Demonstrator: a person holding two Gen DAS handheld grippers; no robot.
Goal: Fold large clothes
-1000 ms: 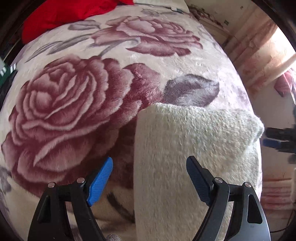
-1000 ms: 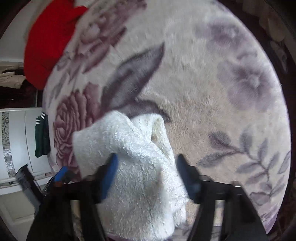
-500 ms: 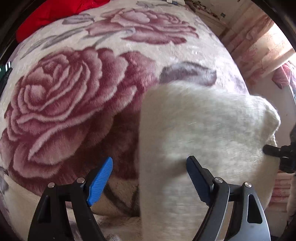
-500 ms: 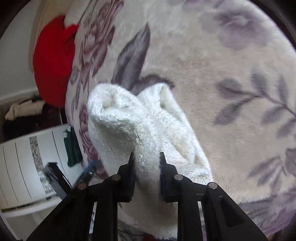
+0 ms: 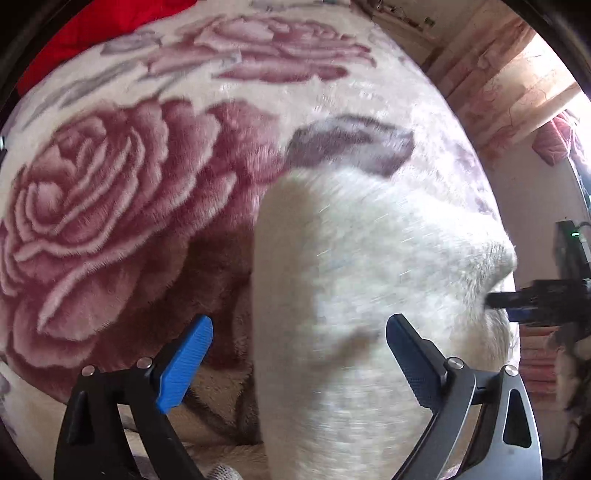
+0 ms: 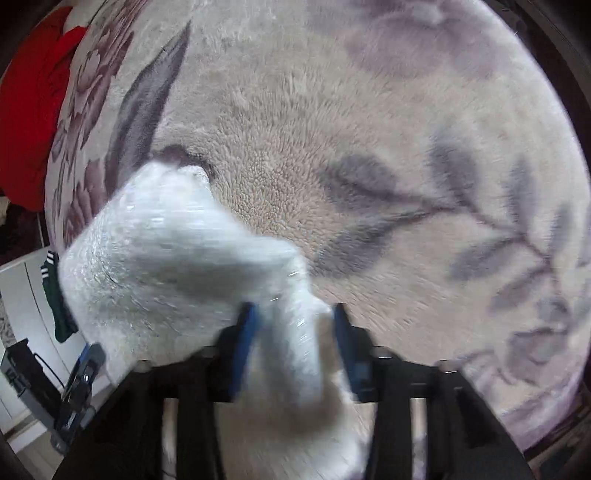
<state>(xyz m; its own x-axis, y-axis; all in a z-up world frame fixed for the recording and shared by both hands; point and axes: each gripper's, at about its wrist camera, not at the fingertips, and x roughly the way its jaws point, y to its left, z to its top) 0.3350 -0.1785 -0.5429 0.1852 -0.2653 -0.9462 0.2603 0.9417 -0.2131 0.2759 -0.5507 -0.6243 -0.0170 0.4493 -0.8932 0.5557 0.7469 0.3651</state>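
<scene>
Right wrist view: right hand-held gripper [image 6: 295, 347] is opening around the white garment [image 6: 177, 266], releasing its fold onto the bed [image 6: 369, 147]; left hand-held gripper [image 5: 299, 362] is opening wide, gripping nothing.

1. A bed carries everything, covered by a plush cream blanket [image 5: 229, 92] printed with large maroon roses and grey leaves; in the right wrist view the same blanket [image 6: 295, 129] shows grey leaf sprigs on pale fleece.
2. A folded, fluffy white fleece garment [image 5: 351, 277] lies on the blanket, over the edge of a rose and a grey leaf; the right wrist view shows it [image 6: 166, 266] bunched and blurred.
3. A crumpled red cloth [image 5: 92, 29] lies at the blanket's far edge, also seen at the left of the right wrist view [image 6: 26, 110].
</scene>
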